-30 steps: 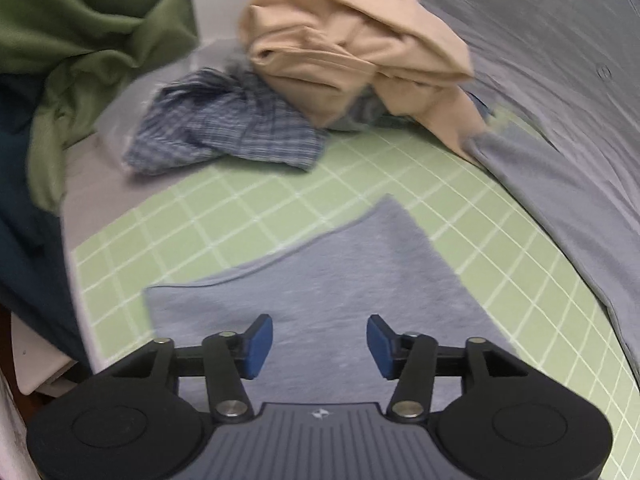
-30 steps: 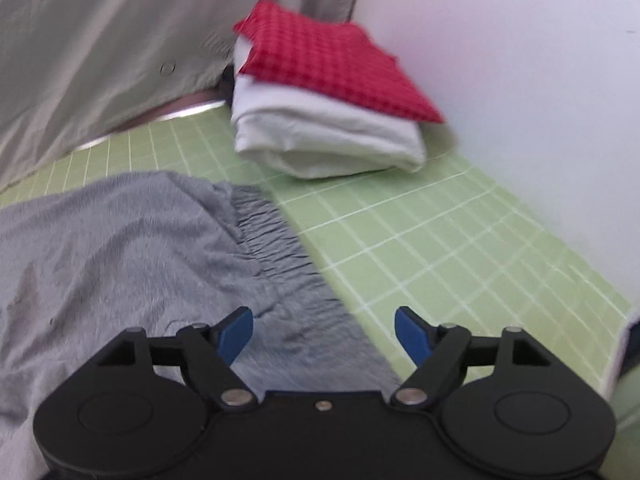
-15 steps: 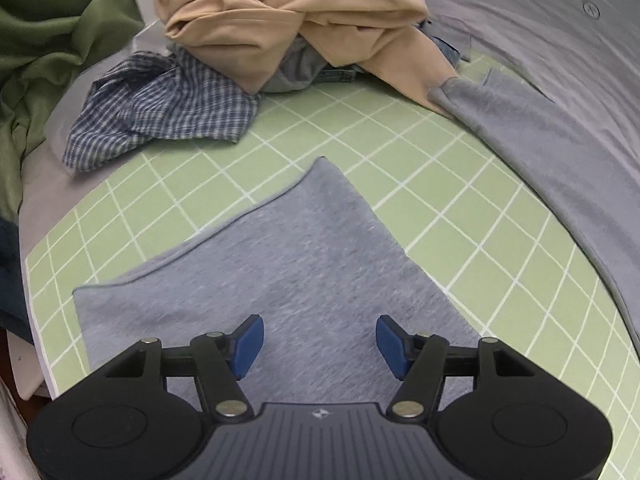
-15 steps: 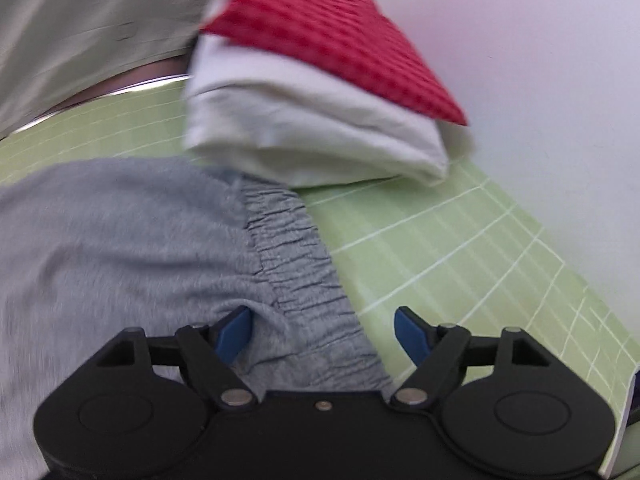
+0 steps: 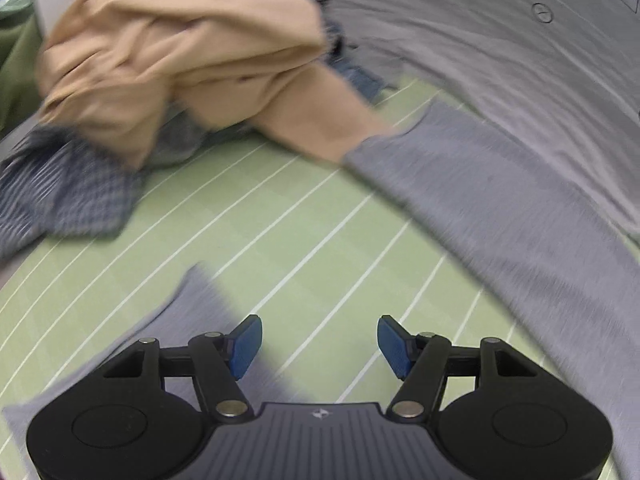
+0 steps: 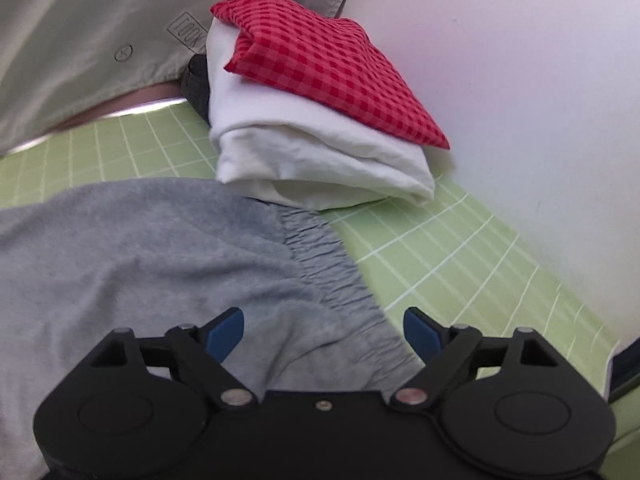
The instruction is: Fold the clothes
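Grey shorts lie flat on the green grid mat point(image 5: 304, 216). In the left wrist view one grey leg point(image 5: 192, 312) ends just left of my left gripper point(image 5: 319, 346), which is open over bare mat; the other leg point(image 5: 500, 200) stretches along the right. In the right wrist view the shorts point(image 6: 132, 248) fill the left side, with their gathered waistband point(image 6: 332, 264) running down between the fingers. My right gripper point(image 6: 323, 332) is open just above that waistband, holding nothing.
A heap of unfolded clothes sits at the back left: a tan garment point(image 5: 180, 56) over a blue plaid one point(image 5: 68, 196). A folded stack, red checked cloth point(image 6: 320, 64) on white cloth point(image 6: 312, 152), rests by the white wall point(image 6: 520, 100). A person's grey shirt point(image 5: 500, 40) borders the mat.
The left gripper has swung right and forward, off the grey leg onto bare mat, with motion blur. The right gripper has pulled back slightly over the waistband. Both stayed open.
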### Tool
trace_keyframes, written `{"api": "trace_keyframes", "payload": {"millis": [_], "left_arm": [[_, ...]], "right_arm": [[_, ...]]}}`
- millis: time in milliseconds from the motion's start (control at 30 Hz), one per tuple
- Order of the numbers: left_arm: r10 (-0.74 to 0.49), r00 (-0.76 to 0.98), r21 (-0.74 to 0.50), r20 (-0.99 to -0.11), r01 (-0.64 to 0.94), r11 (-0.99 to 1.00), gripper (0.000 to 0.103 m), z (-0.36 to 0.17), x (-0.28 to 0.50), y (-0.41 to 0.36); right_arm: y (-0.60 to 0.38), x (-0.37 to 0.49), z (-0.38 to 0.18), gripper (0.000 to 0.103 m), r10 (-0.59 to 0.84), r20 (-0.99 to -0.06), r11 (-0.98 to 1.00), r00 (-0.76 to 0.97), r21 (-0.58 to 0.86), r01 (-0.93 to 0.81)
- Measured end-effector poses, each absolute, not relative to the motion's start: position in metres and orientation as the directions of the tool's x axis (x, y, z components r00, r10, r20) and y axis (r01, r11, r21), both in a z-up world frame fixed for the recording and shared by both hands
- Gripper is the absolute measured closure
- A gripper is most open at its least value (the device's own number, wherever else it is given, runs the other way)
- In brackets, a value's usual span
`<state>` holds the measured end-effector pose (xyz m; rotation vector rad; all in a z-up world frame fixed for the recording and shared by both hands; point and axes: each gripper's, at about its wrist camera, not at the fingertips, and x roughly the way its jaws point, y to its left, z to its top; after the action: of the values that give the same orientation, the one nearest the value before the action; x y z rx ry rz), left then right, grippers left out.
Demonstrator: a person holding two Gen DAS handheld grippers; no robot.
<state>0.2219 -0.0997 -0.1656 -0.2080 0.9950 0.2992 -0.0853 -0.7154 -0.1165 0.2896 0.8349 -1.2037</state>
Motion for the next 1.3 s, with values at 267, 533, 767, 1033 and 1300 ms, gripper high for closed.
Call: {"api": "trace_keyframes", "payload": {"millis": [267, 533, 767, 1033, 1300], "left_arm": [[0.115, 0.549, -0.085, -0.828, -0.325, 0.942, 0.040, -0.185, 0.300, -0.117], [0.175, 0.549, -0.036, -0.817, -0.352, 0.935, 0.100, -0.186, 0.321, -0.125], [0.192, 0.539, -0.038, -0.820, -0.386, 0.922, 0.100, -0.179, 0.266, -0.103], [0.132, 0.585, -0.125, -0.800, -0.378, 0.917, 0.067, -0.154, 0.203, -0.083], [0.077, 0.608, -0.136, -0.790, -0.297, 0.945, 0.024, -0.134, 0.120, -0.090]], "right_arm": [[-0.697, -0.072, -0.116, 0.011, -0.691, -0.716, 0.358, 0.103, -0.215, 0.909], [-0.676, -0.059, -0.118, 0.011, -0.679, -0.728, 0.377, 0.094, -0.237, 0.895], [-0.656, -0.055, -0.112, 0.011, -0.667, -0.732, 0.435, 0.142, -0.227, 0.871], [-0.628, -0.074, -0.102, 0.010, -0.605, -0.746, 0.526, 0.278, -0.113, 0.843], [-0.596, -0.109, -0.095, 0.000, -0.576, -0.720, 0.563, 0.388, -0.005, 0.826]]}}
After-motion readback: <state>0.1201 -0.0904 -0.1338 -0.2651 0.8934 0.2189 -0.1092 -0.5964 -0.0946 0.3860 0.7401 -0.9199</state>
